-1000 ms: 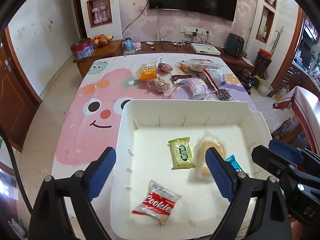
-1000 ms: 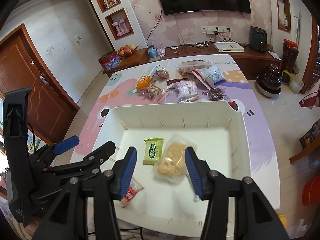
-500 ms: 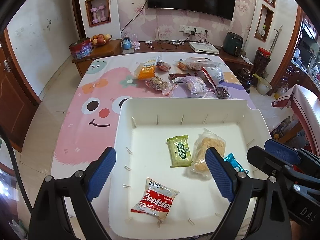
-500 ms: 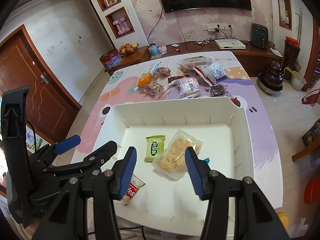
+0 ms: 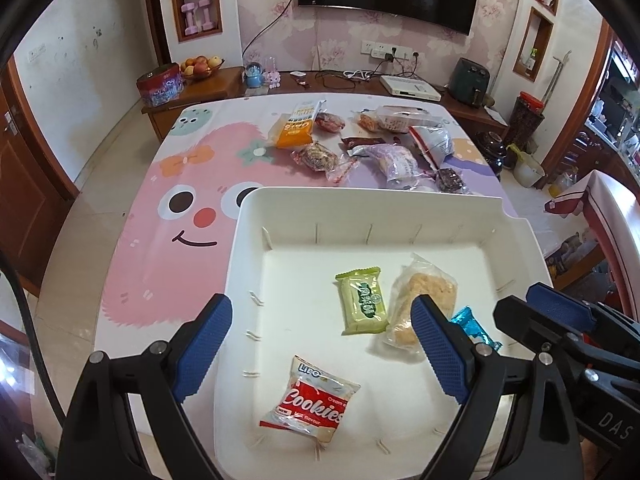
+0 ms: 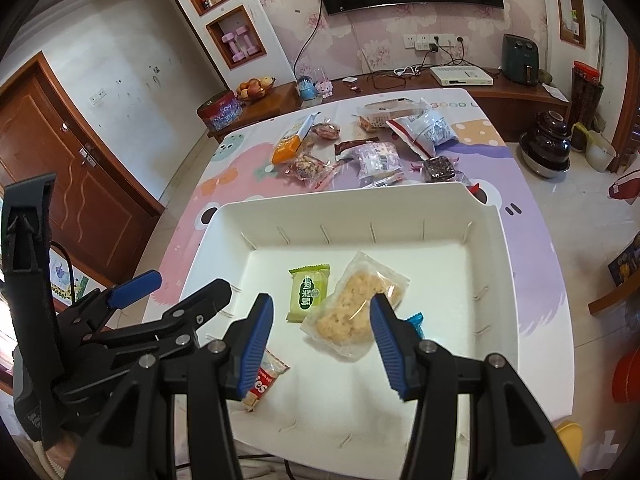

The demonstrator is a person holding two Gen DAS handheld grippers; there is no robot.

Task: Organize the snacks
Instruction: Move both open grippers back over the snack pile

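Snacks sit in two groups. Four lie inside my white bin (image 5: 516, 226): cookies (image 5: 310, 400), green pack (image 5: 362, 300), rice cake (image 6: 356, 304), blue candy (image 5: 470, 326). The others (image 5: 384, 148) wait on the table behind the bin. My left gripper (image 5: 320, 346) and right gripper (image 6: 322, 340) hang over the bin, both wide apart, holding nothing. I think I am between drops; next I must reach past the bin.
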